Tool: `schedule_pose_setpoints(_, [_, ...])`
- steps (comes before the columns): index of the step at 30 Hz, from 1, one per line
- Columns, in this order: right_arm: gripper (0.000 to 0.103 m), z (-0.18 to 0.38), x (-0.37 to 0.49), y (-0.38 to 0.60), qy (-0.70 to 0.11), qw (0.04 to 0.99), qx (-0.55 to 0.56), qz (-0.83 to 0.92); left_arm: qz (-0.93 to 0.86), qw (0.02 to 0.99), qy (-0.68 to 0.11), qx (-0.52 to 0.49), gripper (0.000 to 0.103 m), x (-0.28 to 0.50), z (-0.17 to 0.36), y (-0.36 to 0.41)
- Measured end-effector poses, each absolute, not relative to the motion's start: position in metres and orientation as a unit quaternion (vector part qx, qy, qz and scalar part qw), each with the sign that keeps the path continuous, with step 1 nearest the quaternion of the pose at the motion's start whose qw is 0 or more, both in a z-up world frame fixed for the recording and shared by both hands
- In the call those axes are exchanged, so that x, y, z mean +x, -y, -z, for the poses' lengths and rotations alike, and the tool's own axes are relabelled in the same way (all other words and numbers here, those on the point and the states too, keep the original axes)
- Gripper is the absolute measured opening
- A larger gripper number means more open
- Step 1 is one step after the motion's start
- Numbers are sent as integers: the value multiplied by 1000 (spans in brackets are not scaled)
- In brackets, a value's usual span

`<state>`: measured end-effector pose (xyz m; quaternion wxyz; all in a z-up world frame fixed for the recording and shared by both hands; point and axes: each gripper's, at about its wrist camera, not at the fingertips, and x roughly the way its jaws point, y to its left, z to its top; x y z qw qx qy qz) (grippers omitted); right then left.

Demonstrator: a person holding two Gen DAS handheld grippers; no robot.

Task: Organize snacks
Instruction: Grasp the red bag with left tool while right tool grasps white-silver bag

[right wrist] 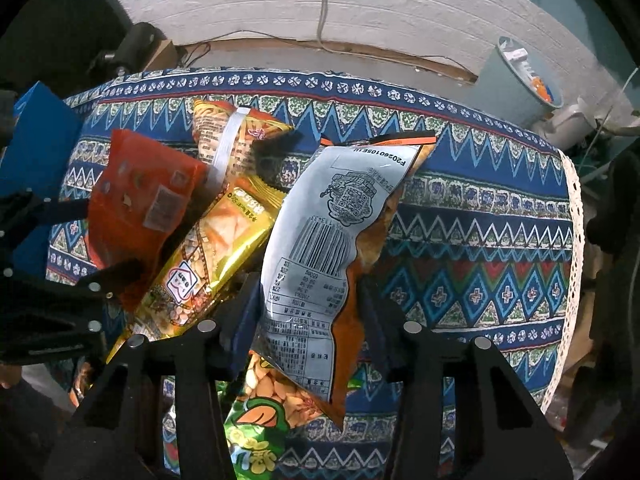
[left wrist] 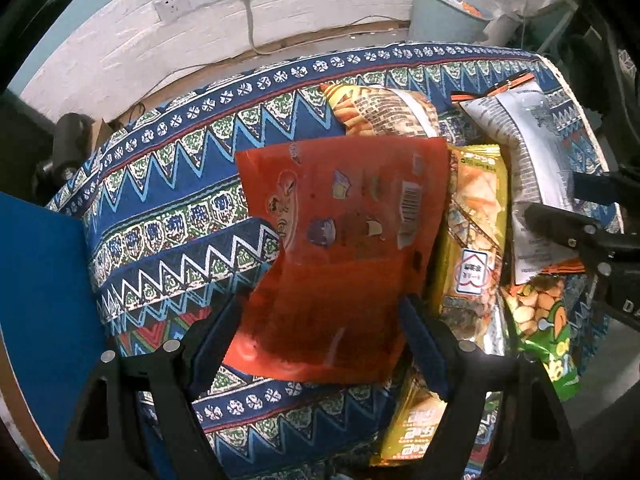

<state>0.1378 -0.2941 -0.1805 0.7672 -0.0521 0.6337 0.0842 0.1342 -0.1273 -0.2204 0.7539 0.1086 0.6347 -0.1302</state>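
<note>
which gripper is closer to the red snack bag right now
Left. The left gripper straddles the red snack bag, one finger on each side. The right gripper is off to its side, around the white-backed bag.

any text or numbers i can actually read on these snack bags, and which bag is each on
"F20260105E11": upside down along the top of the white-backed snack bag between the right gripper's pads.
Its barcode digits, QR code and nutrition table: too small to read.
Red bag between the left gripper's pads: barcode only, unreadable.
Yellow bag and green bag: Chinese characters, too blurred.
</note>
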Motion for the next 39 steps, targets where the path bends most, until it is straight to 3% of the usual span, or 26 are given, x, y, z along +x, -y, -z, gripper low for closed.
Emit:
schedule_pose_setpoints(12, [48,185,141,300,-637,765,-49,-82,121,756,-627,143,94,150,240,140])
schedule_pose_setpoints(30, [55,198,141,293,-641,762,-57,-67,93,741,-660,76,94,175,262,106])
schedule_pose_setpoints(33, [54,199,140,294,-637,766,-58,-66,93,747,-653,82,80,159,260,116])
schedule_pose_setpoints(35, [51,197,139,292,-634,768,-64,-67,101,751,-647,88,57,151,256,120])
schedule_pose_setpoints(39, [44,190,136,288,-628,771,-82,-69,113,752,-646,68,44,145,250,116])
